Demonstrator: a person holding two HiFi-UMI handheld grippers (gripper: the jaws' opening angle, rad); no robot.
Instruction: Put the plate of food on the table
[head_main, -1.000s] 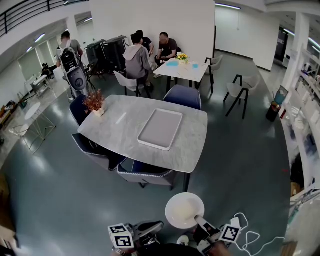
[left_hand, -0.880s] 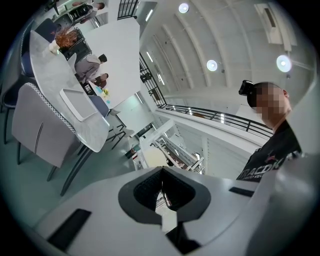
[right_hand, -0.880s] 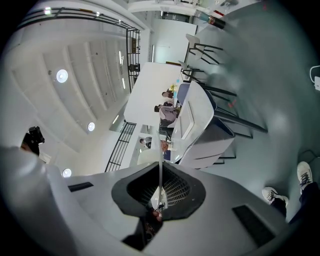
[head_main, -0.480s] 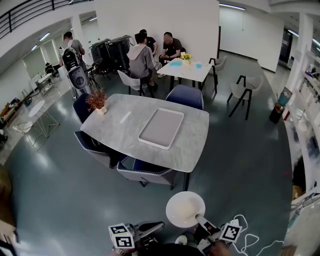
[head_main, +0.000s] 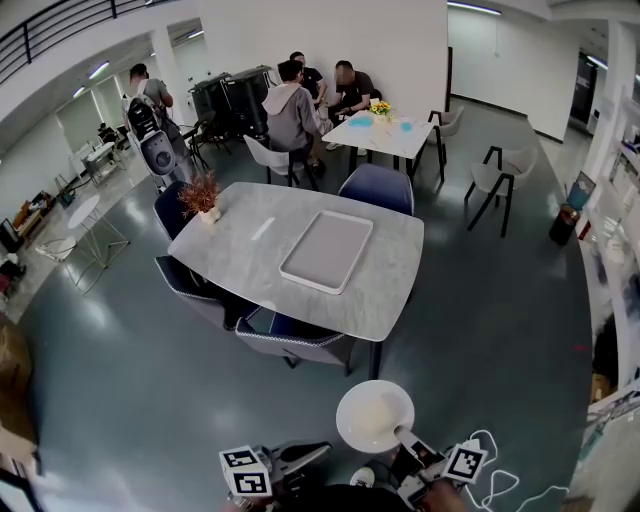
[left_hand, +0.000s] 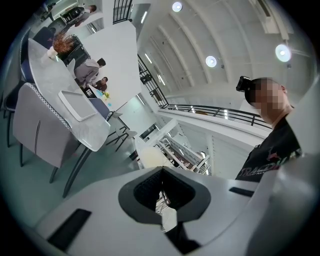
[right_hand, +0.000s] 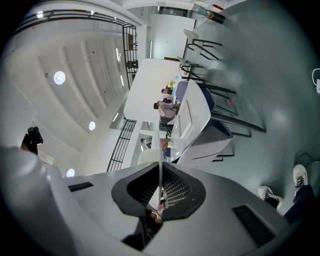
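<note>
1. Head view: The grey table (head_main: 390, 270) is standing in the middle of the hall. A pale tray (head_main: 326, 251) is lying flat near its centre, and a small potted plant (head_main: 203, 196) is sitting at its far left corner. A chair (head_main: 300, 345) is tucked against the near edge, and the floor between that edge and the person is lying open. The white plate (head_main: 374, 416), carrying something pale, is hanging low in the frame, well apart from the table. The right gripper (head_main: 405, 438) is biting the plate's near right rim. The left gripper (head_main: 300, 458) is hovering near the plate's left side without touching it. Only this view is showing both grippers at once. Seated people (head_main: 300, 100) are gathering round a farther white table.

2. Left gripper view: The jaws are pressing together with nothing between them. A pale rounded shape is showing just past their tips, and I cannot tell whether it is the plate. The table is appearing at the upper left, seen from below its top, with its legs and a chair back exposed. The person's dark shirt (left_hand: 272, 150) is filling the right side, which the head view is not showing.

3. Right gripper view: The jaws are clamping on the plate's rim, which is showing edge-on as a thin white line running between the pads. The table and tray are lying well beyond it, across bare floor. A shoe (right_hand: 300, 179) is showing at the lower right.
</note>
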